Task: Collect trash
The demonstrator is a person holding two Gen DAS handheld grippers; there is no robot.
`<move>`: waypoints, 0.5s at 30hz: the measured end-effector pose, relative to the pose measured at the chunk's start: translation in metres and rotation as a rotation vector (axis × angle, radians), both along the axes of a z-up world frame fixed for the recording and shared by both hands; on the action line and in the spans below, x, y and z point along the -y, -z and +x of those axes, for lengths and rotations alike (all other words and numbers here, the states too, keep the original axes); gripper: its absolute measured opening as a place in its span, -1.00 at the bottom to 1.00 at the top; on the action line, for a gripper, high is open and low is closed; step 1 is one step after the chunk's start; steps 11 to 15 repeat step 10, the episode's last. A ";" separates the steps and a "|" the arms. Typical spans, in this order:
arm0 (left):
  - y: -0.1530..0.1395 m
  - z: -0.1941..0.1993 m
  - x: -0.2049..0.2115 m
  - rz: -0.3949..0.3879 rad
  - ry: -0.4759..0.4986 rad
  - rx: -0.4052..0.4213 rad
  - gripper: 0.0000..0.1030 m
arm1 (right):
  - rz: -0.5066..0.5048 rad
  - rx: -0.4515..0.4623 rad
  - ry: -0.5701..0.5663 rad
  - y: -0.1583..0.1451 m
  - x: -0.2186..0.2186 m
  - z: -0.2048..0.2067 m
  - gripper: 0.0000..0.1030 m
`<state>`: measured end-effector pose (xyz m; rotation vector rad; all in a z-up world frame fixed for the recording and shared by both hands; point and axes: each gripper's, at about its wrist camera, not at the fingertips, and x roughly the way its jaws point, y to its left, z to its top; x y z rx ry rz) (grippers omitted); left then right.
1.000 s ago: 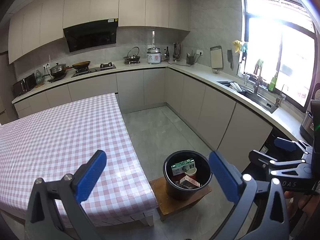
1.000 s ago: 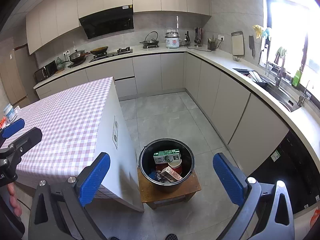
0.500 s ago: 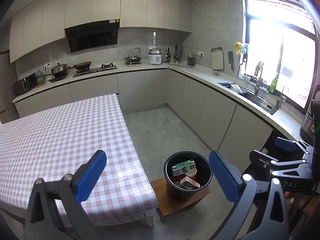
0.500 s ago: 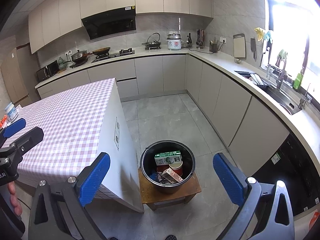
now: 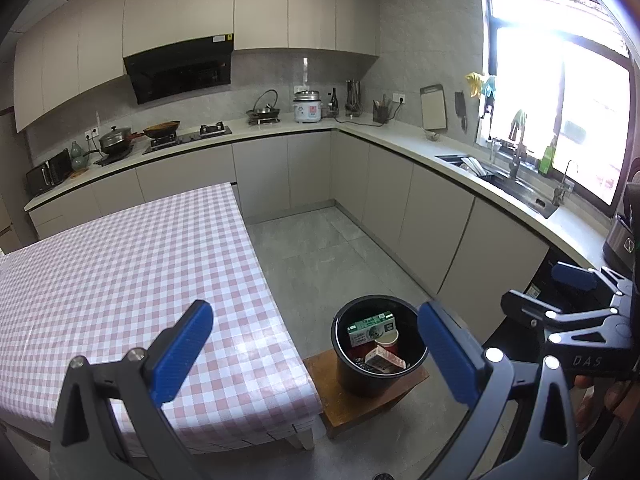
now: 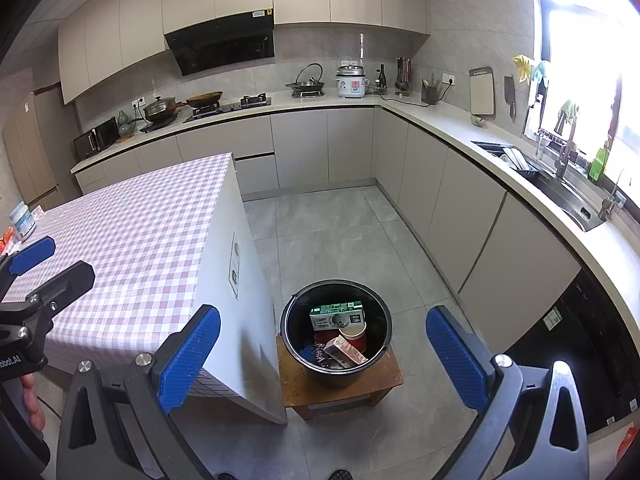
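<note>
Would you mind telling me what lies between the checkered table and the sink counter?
In both wrist views, that stretch is bare grey floor tile, apart from the black bucket of trash on a small wooden stool close beside the table.

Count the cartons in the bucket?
2. Green carton lies at the far side of the black bucket; pink carton lies nearer, below the paper cup. More may be hidden underneath.

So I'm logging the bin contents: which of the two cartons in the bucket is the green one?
The green carton lies at the far side of the black bucket, above the paper cup. The other, a pinkish-brown carton, lies nearer the camera.
</note>
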<state>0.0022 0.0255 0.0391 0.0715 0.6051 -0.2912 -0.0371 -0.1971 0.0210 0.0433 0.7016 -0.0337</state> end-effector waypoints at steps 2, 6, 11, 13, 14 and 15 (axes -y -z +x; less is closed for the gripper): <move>0.000 0.001 -0.001 -0.001 -0.006 0.005 0.99 | 0.000 0.000 -0.001 0.000 -0.001 0.000 1.00; 0.002 0.004 0.000 0.012 -0.018 0.015 0.99 | 0.004 0.005 0.003 0.000 0.001 0.002 1.00; 0.005 0.007 0.001 -0.005 0.001 -0.014 0.99 | 0.011 0.004 0.010 0.002 0.005 0.005 1.00; 0.005 0.007 0.001 -0.005 0.001 -0.014 0.99 | 0.011 0.004 0.010 0.002 0.005 0.005 1.00; 0.005 0.007 0.001 -0.005 0.001 -0.014 0.99 | 0.011 0.004 0.010 0.002 0.005 0.005 1.00; 0.005 0.007 0.001 -0.005 0.001 -0.014 0.99 | 0.011 0.004 0.010 0.002 0.005 0.005 1.00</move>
